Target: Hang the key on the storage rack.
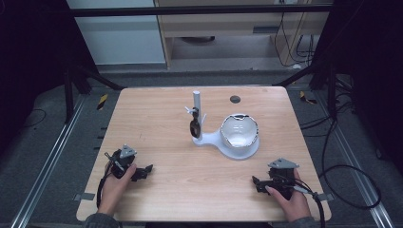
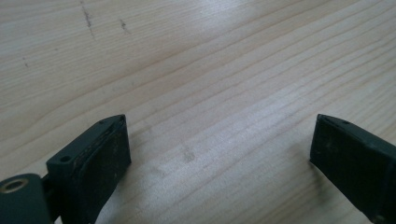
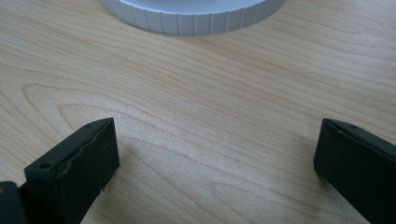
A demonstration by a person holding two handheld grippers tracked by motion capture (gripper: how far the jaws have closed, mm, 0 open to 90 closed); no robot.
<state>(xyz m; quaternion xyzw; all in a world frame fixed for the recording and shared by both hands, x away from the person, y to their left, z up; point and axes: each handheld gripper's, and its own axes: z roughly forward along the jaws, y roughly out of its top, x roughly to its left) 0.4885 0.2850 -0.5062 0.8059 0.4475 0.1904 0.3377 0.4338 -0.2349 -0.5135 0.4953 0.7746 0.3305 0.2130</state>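
Note:
A white stand point(image 1: 209, 139) sits mid-table, with an upright post point(image 1: 196, 101) and a dark object point(image 1: 194, 127) hanging beside it. A shiny metal bowl point(image 1: 239, 130) rests on the stand's round base point(image 1: 247, 151), whose ribbed white rim point(image 3: 196, 21) shows at the top of the right gripper view. My left gripper point(image 1: 146, 170) lies on the table at the near left, held by a hand, open, with bare wood between its jaws point(image 2: 219, 140). My right gripper point(image 1: 257, 183) lies at the near right, also hand-held and open over bare wood point(image 3: 217, 144).
The wooden table point(image 1: 157, 123) has a small dark round hole point(image 1: 235, 99) near its far edge. Cables point(image 1: 342, 190) trail on the floor to the right. Metal rails point(image 1: 52, 156) run along the left side.

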